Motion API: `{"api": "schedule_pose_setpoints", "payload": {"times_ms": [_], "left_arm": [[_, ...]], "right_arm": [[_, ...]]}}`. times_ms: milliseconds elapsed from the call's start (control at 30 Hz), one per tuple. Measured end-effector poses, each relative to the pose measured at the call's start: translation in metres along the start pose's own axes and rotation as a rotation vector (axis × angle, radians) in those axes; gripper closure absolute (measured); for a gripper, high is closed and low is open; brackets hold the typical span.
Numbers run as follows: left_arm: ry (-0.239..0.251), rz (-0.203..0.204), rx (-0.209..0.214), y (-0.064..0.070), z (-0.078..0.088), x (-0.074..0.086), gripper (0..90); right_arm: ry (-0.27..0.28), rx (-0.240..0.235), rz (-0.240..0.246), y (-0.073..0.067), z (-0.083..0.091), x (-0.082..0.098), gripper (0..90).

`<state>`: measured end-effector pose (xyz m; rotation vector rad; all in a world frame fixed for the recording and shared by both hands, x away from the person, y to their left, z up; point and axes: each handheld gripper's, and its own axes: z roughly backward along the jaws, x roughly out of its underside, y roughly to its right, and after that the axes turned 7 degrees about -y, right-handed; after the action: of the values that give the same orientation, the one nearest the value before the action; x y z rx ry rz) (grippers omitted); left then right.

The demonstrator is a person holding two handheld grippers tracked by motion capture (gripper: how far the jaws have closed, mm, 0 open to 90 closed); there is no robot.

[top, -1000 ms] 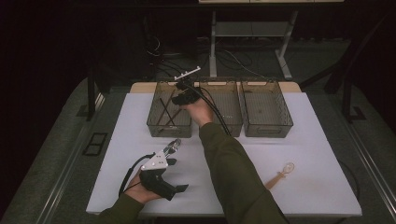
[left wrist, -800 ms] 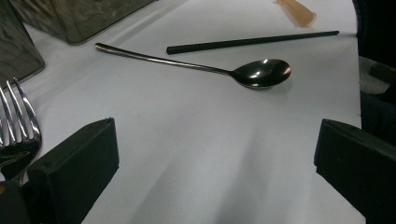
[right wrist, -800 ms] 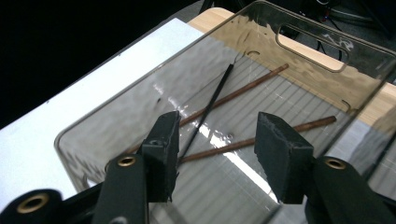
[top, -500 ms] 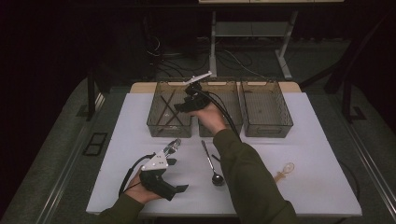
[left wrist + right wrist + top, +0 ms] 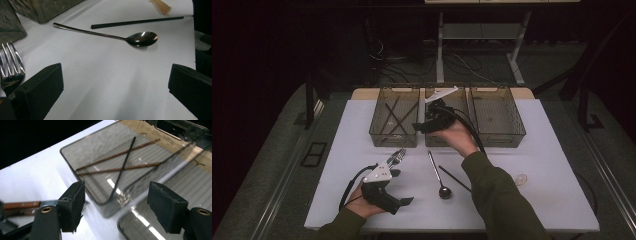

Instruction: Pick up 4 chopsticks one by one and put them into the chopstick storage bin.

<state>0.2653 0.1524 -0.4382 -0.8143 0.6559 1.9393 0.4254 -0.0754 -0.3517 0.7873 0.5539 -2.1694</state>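
Note:
My right gripper [image 5: 421,125] hangs over the near rim between the left bin [image 5: 377,131] and the middle bin [image 5: 435,141]. Its jaws have just been opening, and in the right gripper view the right gripper [image 5: 116,197] holds nothing. Below it the left bin [image 5: 75,161] holds two brown chopsticks [image 5: 120,170] and a black one [image 5: 123,167]. My left gripper [image 5: 398,156] rests open on the white table, and in its own view the left gripper [image 5: 116,77] has a fork [image 5: 11,67] beside its left jaw. A spoon [image 5: 439,175] and a black chopstick [image 5: 455,178] lie ahead.
A third bin [image 5: 497,115] stands at the back right. A pale utensil [image 5: 521,178] lies on the table's right side. In the right gripper view a wooden-handled utensil [image 5: 22,205] lies at the left. The white table [image 5: 352,150] ends close behind the bins.
My right hand has moved rightward from over the left bin toward the middle bin, uncovering the spoon and black chopstick. The left hand has stayed put.

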Motion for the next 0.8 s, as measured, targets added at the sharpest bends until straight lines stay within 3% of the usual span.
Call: {"api": "schedule_pose_setpoints", "payload": {"times_ms": [300,700,800], "left_arm": [[0.003,0.012,0.005,0.001,0.000,0.000,0.0],[-0.007,0.005,0.000,0.000,0.000,0.000,0.0],[-0.003,0.012,0.000,0.001,0.000,0.000,0.0]], "right_arm": [[-0.003,0.026,0.016,0.004,0.026,0.029,30.2],[0.002,0.019,0.030,0.001,0.054,0.072,45.4],[-0.019,0.021,0.033,0.000,0.059,0.083,47.2]]}}
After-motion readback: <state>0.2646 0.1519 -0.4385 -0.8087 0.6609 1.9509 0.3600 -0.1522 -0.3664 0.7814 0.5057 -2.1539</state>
